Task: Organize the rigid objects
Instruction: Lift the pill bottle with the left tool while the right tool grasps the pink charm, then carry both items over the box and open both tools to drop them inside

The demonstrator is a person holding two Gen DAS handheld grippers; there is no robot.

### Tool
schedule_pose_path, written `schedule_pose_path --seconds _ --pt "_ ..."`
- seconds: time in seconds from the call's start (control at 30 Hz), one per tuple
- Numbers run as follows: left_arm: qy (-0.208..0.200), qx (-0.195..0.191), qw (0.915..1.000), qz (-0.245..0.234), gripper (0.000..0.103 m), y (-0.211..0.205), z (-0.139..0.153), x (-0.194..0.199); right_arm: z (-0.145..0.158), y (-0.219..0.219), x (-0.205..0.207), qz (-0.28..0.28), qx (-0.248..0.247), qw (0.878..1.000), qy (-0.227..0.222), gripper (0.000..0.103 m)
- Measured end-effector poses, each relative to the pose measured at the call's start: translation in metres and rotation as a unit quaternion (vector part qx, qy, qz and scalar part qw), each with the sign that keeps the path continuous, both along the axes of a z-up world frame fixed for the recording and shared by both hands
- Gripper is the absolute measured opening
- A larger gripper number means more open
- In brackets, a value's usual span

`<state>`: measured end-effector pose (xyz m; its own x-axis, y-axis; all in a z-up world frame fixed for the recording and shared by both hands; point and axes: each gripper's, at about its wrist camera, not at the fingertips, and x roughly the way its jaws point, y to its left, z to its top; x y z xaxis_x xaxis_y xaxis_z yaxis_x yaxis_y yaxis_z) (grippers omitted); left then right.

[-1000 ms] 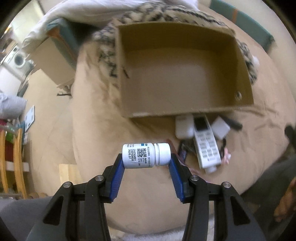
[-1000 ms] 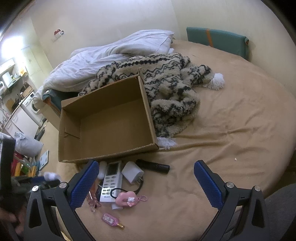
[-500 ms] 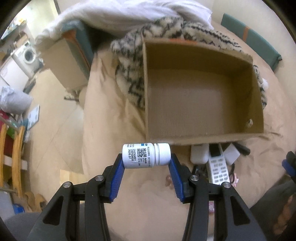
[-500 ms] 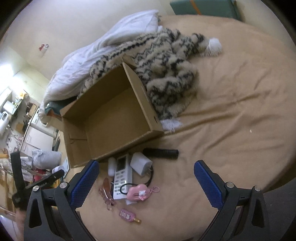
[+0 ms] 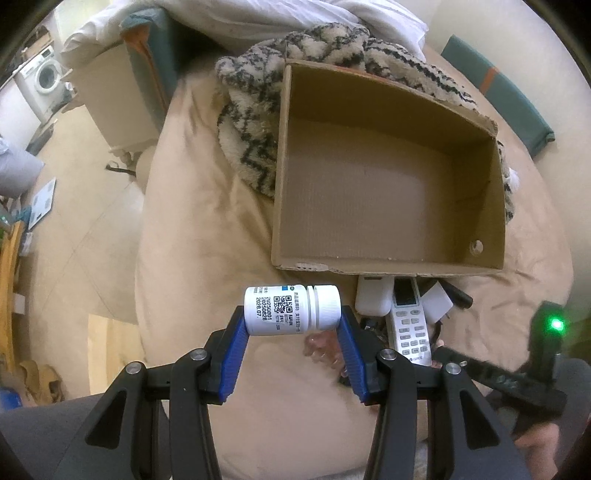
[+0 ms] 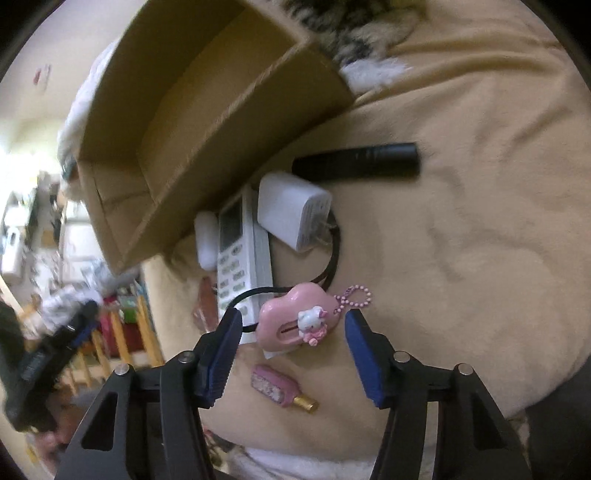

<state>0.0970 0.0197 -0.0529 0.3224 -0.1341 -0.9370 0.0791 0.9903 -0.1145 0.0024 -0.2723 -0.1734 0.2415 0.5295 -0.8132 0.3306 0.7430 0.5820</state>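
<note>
My left gripper (image 5: 291, 317) is shut on a white pill bottle (image 5: 291, 310), held sideways above the beige bed, just in front of the empty cardboard box (image 5: 388, 262). My right gripper (image 6: 291, 325) has come low over the pile by the box; its jaws are closing with a pink cloud-shaped charm (image 6: 295, 321) between them, and the pads stand clear of it. Beside it lie a white remote (image 6: 236, 254), a white charger (image 6: 291, 210), a black cylinder (image 6: 358, 162) and a small pink bottle (image 6: 280, 387).
A patterned fleece blanket (image 5: 251, 110) and white duvet (image 5: 369, 14) lie behind the box. A black cable (image 6: 332, 258) loops under the charger. The bed edge drops to the floor at left, with a washing machine (image 5: 40, 77) beyond.
My right gripper dropped steeply toward the pile and its jaws narrowed around the pink charm. The left gripper shifted slightly with the bottle, so the box now sits further right in its view.
</note>
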Motion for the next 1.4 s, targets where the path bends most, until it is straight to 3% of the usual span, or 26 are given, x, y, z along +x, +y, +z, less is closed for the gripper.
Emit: schedule_pose_path --seconds 0.17,0.27,0.43,0.53,0.87,1.4 --pt "-0.002 -0.01 0.9999 0.0 0.044 0.001 0.004 -0.001 -0.004 0.008 0.002 0.017 0.003 1.0 -0.022 0.062" --pt "-0.003 -0.014 0.9999 0.005 0.044 0.002 0.005 -0.001 0.002 0.014 0.003 0.036 0.006 0.998 -0.05 0.039" --pt "-0.005 -0.005 1.0 0.005 0.044 0.003 0.003 -0.002 0.019 0.019 -0.008 0.05 -0.022 0.997 -0.061 0.034" --pt "-0.003 -0.002 1.0 0.007 0.044 0.004 0.002 -0.001 0.03 0.013 -0.019 0.043 -0.027 0.996 -0.067 0.024" --pt "-0.012 0.019 0.9997 0.011 0.044 0.004 -0.001 -0.001 0.087 -0.01 -0.039 0.016 -0.001 0.987 -0.162 0.024" --pt "-0.017 0.05 0.9985 0.012 0.044 0.001 -0.006 -0.001 0.105 -0.005 -0.023 0.029 -0.009 0.982 -0.187 0.024"
